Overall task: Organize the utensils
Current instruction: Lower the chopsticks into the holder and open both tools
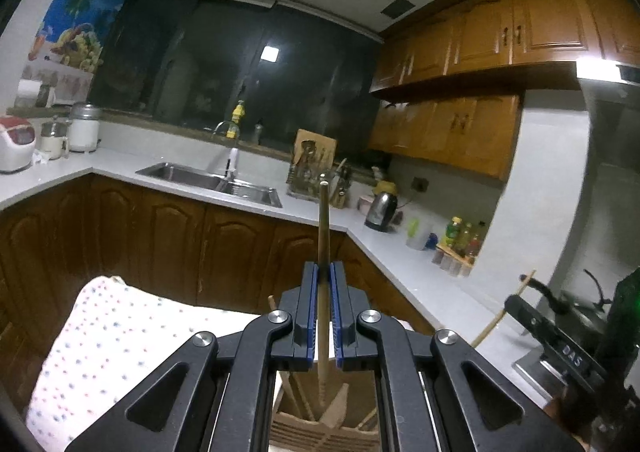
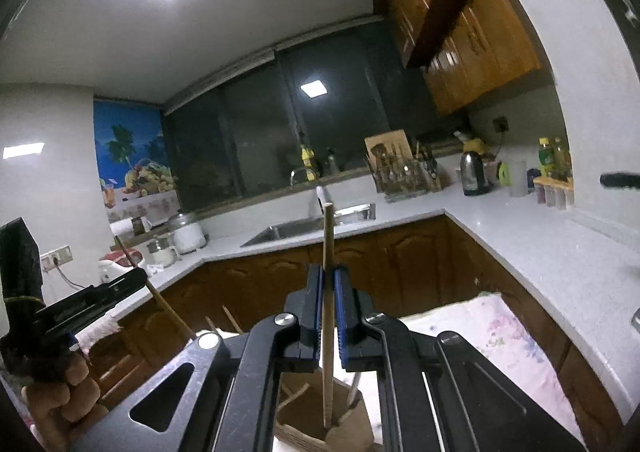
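Blue-padded and closed tight, the left claw (image 1: 324,288) pinches a wooden chopstick (image 1: 323,252) upright, its lower end down in the slotted wooden holder (image 1: 320,424), likely so it drops in cleanly. Same story for the right claw (image 2: 328,292), clamped on its own chopstick (image 2: 328,272). Only the right view shows the person's hand (image 2: 60,400); only the left shows the dotted cloth (image 1: 112,340).

White L-shaped countertop (image 1: 400,264) seen over dark wood cabinets. Sink (image 1: 208,178) set into it. Utensil rack (image 1: 316,182), steel kettle (image 1: 381,210), bottles (image 1: 460,232) stood on right run. Rice cooker (image 1: 14,142), white pot (image 1: 85,128) placed on left run.
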